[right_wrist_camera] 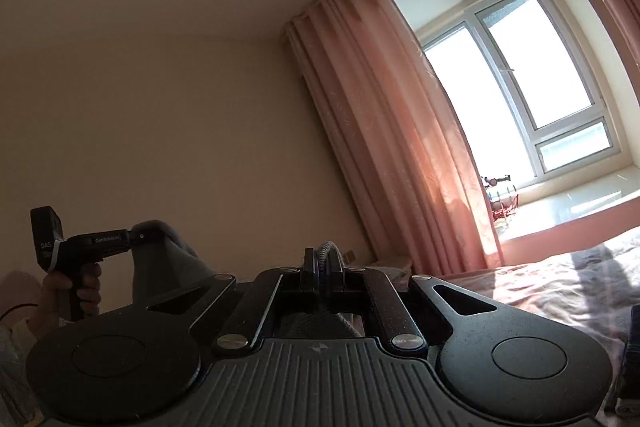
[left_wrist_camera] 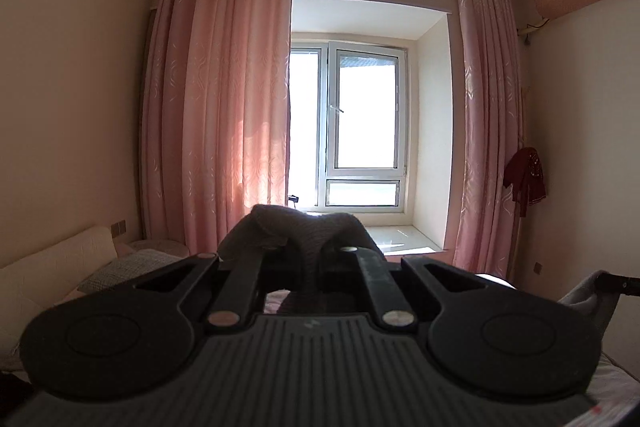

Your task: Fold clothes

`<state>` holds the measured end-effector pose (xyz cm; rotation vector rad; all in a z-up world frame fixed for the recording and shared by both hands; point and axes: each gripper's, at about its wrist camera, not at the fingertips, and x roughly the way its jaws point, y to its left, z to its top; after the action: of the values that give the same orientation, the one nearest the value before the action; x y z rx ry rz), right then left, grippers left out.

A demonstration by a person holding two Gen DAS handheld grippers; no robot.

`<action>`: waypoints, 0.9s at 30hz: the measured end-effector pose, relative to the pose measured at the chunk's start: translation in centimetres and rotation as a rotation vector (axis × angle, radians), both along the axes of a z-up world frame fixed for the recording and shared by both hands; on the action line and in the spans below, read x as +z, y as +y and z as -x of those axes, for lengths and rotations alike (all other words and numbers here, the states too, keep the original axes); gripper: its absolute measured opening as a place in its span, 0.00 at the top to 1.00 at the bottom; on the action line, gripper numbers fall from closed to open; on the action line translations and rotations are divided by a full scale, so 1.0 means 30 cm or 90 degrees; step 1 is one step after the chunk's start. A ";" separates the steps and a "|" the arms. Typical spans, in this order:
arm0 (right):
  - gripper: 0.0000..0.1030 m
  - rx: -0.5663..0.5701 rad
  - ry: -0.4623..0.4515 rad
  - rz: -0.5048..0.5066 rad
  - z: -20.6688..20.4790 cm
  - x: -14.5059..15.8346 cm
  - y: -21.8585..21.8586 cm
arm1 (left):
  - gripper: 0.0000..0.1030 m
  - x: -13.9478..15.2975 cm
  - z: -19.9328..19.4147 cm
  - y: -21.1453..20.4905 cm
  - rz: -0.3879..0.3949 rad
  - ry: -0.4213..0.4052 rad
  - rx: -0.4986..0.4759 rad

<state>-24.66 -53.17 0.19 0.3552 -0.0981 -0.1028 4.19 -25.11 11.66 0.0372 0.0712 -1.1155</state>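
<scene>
Left wrist view: the left tool (left_wrist_camera: 306,247) points at the window (left_wrist_camera: 362,131), raised well above the bed (left_wrist_camera: 612,383); its fingers are clamped on a bunched fold of the grey knit garment (left_wrist_camera: 280,227), which humps over the tips and hides them. Most of the garment hangs out of sight below the tool body. At the right edge a black tip holding grey cloth is cut off by the frame. Dark backlight, so fabric detail is hard to read.

Right wrist view: the right tool (right_wrist_camera: 322,265) is tilted, camera rolled, aimed at the wall and pink curtain (right_wrist_camera: 384,131). Its fingers are pressed together on a thin ribbed edge of the garment, which loops up just above the tips; the rest drops behind the tool. On the left, a hand (right_wrist_camera: 70,287) grips the pistol handle of the left tool, held level, cloth pinched at its nose and draping down between the two tools. Bed lies lower right, sunlit. A small object on the sill (right_wrist_camera: 502,197) is too blurred to identify.
</scene>
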 end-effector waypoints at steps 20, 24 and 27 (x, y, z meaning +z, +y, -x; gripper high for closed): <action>0.53 -0.268 0.598 -0.471 -0.310 -1.044 -0.383 | 0.45 -1.304 -0.765 -0.647 -0.537 0.283 0.008; 0.53 -0.283 0.644 -0.602 -0.083 -1.239 -0.161 | 0.48 -1.596 -0.724 -0.360 -0.621 0.386 -0.002; 0.53 -0.270 0.643 -0.650 0.019 -1.290 0.034 | 0.48 -1.699 -0.654 -0.175 -0.640 0.472 -0.036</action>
<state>-25.22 -52.15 -38.50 1.2551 0.9191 -0.7509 23.81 -30.36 -39.31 0.5228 1.2930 -1.0015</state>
